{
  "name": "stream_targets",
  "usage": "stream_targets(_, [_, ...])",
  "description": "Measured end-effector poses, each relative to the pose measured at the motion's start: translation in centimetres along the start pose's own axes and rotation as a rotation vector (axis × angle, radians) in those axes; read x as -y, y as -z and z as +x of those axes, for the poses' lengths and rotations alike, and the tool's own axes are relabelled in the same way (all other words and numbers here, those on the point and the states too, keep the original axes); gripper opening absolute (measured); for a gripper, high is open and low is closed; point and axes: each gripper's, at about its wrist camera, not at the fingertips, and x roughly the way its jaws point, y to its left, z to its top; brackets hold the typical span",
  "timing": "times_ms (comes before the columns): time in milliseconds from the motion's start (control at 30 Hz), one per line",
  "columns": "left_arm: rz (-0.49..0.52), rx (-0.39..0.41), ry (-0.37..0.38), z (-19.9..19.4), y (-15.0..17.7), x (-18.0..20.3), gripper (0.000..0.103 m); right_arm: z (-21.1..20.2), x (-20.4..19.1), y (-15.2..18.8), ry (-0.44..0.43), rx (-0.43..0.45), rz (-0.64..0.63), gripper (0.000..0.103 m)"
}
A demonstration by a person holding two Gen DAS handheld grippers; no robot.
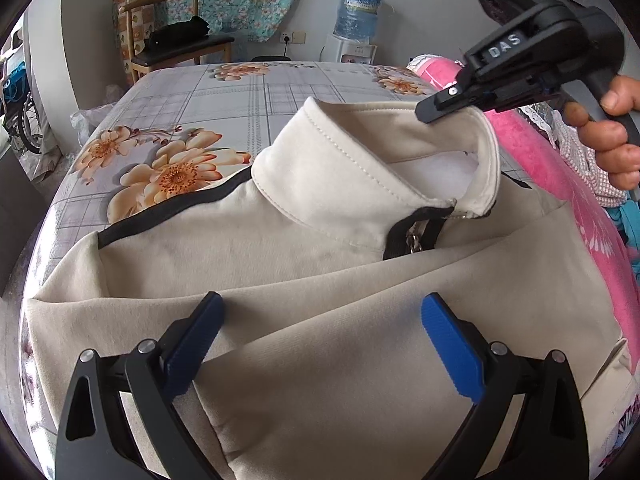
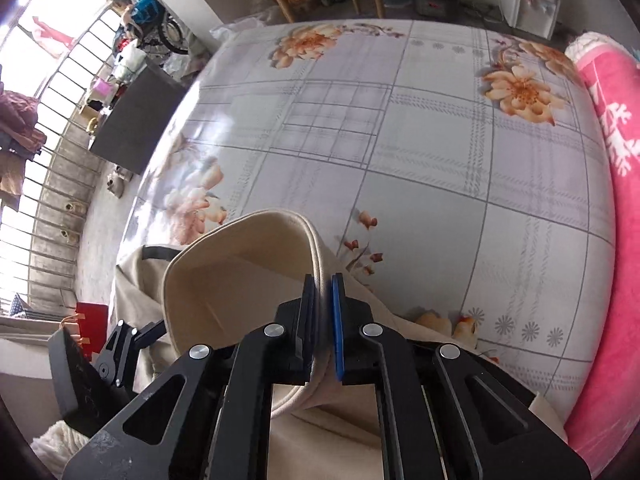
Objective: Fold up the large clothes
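left tongs [image 1: 320, 316] open over beige jacket [image 1: 320, 280] | right tongs [image 1: 430, 114] at collar [image 1: 340, 168]

Your left wrist camera looks down close over the jacket [image 1: 320, 272] toward the chair [image 1: 176, 44], your right one sits right at its collar [image 2: 248, 256], and both share the flowered bed [image 2: 420, 140].

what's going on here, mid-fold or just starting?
Looks early. A person holds a hand-held gripper in each hand over a beige jacket spread on a bed with a floral sheet. The right hand-held gripper is shut on the rim of the jacket's collar, which stands up off the bed. The left hand-held gripper is open above the jacket's body, gripping nothing. No tidy fold is visible yet.
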Motion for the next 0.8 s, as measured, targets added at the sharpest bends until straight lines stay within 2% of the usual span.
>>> stream_targets(133, [-0.039, 0.029, 0.041, -2.0, -0.1, -1.3, 0.096, -3.7, -1.0, 3.6, -0.06, 0.077, -0.037, 0.005])
stream_targets(267, [-0.099, 0.16, 0.108, -6.4, -0.9, -3.3, 0.091, -5.3, -2.3, 7.6, -0.09, 0.114, -0.09, 0.005])
stream_targets(367, [-0.15, 0.254, 0.16, -9.1, -1.8, -4.7, 0.085, -5.1, -3.4, 10.1, -0.07, 0.127, -0.137, 0.005])
stream_targets(467, [-0.192, 0.293, 0.202, -10.1, -2.9, -5.4, 0.073, -4.2, -4.1, 12.0, -0.03, 0.125, -0.169, 0.005])
stream_targets(500, [-0.198, 0.291, 0.204, -10.0, -3.4, -5.4, 0.071, -3.9, -4.3, 12.4, -0.018, 0.123, -0.181, 0.005])
stream_targets(567, [-0.209, 0.271, 0.217, -9.2, -4.0, -5.3, 0.059, -3.2, -4.8, 13.3, 0.008, 0.125, -0.219, 0.005])
stream_targets(633, [-0.198, 0.231, 0.253, -8.1, -4.3, -4.8, 0.056, -2.6, -5.5, 13.9, 0.056, 0.123, -0.277, 0.005])
stream_targets(700, [-0.165, 0.132, 0.244, -5.9, -4.3, -3.9, 0.051, -1.8, -6.0, 14.4, 0.097, 0.114, -0.324, 0.005])
stream_targets(767, [-0.148, 0.024, 0.223, -3.3, -3.8, -3.2, 0.04, -1.4, -6.1, 14.8, 0.119, 0.108, -0.352, 0.005])
stream_targets(800, [-0.139, -0.012, 0.203, -2.4, -3.2, -3.0, 0.038, -1.3, -6.1, 15.0, 0.126, 0.107, -0.357, 0.006])
